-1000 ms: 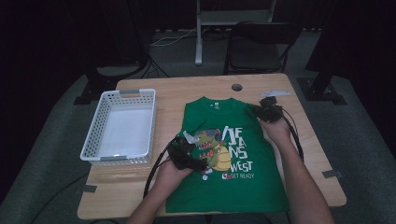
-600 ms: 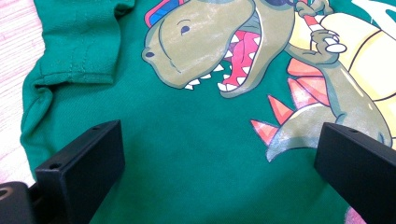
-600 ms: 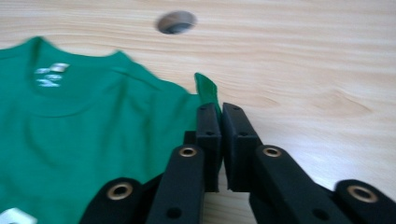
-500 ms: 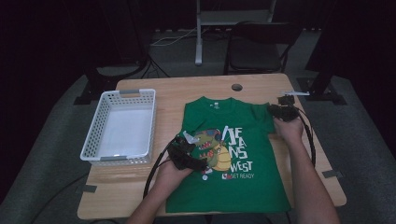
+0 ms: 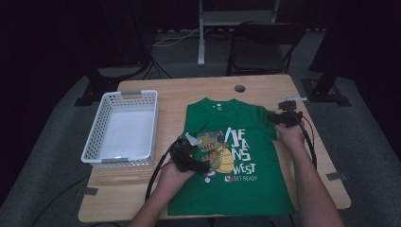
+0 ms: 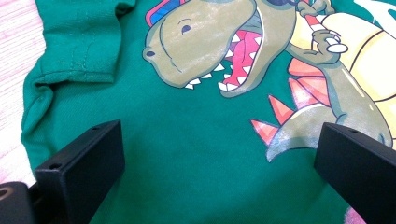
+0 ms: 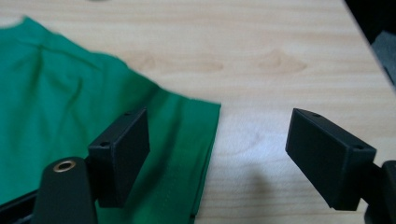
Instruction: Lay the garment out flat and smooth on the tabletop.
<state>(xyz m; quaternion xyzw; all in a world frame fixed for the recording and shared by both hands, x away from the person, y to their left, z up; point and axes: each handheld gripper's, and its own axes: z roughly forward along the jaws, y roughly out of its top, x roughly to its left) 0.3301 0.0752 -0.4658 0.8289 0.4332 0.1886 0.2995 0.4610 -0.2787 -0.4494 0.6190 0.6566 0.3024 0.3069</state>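
Note:
A green T-shirt (image 5: 246,189) with a dinosaur print (image 6: 215,51) lies flat, front up, on the wooden table (image 5: 198,92). My left gripper (image 5: 189,153) hovers low over the shirt's left chest, near the folded-in left sleeve (image 6: 74,51). In the left gripper view it (image 6: 222,135) is open wide, with cloth under both jaws and nothing between them. My right gripper (image 5: 283,116) is at the outer edge of the right sleeve (image 7: 177,130). It (image 7: 219,121) is open, one jaw above the sleeve hem and the other above bare wood.
A white plastic basket (image 5: 94,132), with nothing in it, stands at the table's left. A round cable hole (image 5: 239,88) sits near the far edge, beyond the collar. A dark chair (image 5: 265,47) stands behind the table. Cables trail from both grippers toward the near edge.
My right gripper has moved right, from over the shirt's shoulder to the outer edge of the right sleeve. The left gripper has stayed in place.

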